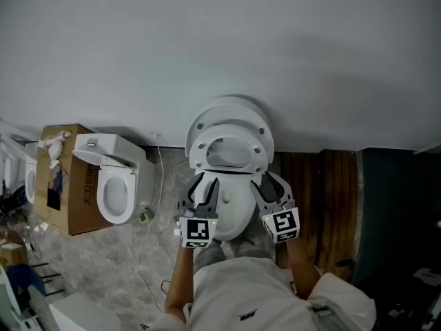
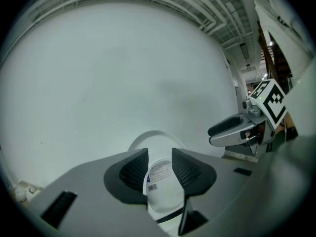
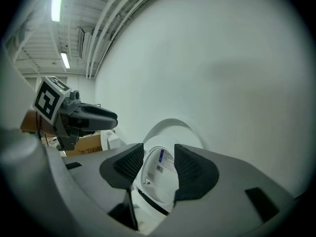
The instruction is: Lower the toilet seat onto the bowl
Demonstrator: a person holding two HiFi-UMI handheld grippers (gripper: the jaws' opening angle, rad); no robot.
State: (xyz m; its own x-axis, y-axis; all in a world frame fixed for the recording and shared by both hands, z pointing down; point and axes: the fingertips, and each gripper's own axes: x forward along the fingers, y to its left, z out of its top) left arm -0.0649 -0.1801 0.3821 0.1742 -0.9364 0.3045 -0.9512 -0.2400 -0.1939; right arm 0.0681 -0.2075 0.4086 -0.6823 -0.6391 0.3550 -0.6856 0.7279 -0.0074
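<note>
The pads of the left gripper [image 2: 159, 156] are held a narrow slot apart and nothing is gripped. The toilet seat [image 2: 165, 195] is only seen through the slot, farther off. The right gripper [image 3: 159, 154] is set likewise, narrowly parted and empty.

Both grippers are carried side by side on forearms stretched forward from the body. They are aimed ahead and slightly downward, with their tips near the seat's front rim, one toward each side. The seat is tilted half raised above the bowl [image 1: 234, 209], and the lid [image 1: 227, 107] is leaned toward the wall [image 1: 220, 40] behind.

At the left, a second toilet [image 1: 114, 188] and a cardboard box [image 1: 69, 192] are set well apart from the bowl, across floor crossed by a cable [image 1: 148, 243]. A wooden panel [image 1: 324, 198] is found near on the right.

A sticker [image 3: 164, 160] with a blue mark is borne on the white face turned toward the jaws, but its print cannot be read. Dark characters on the box are likewise illegible.
</note>
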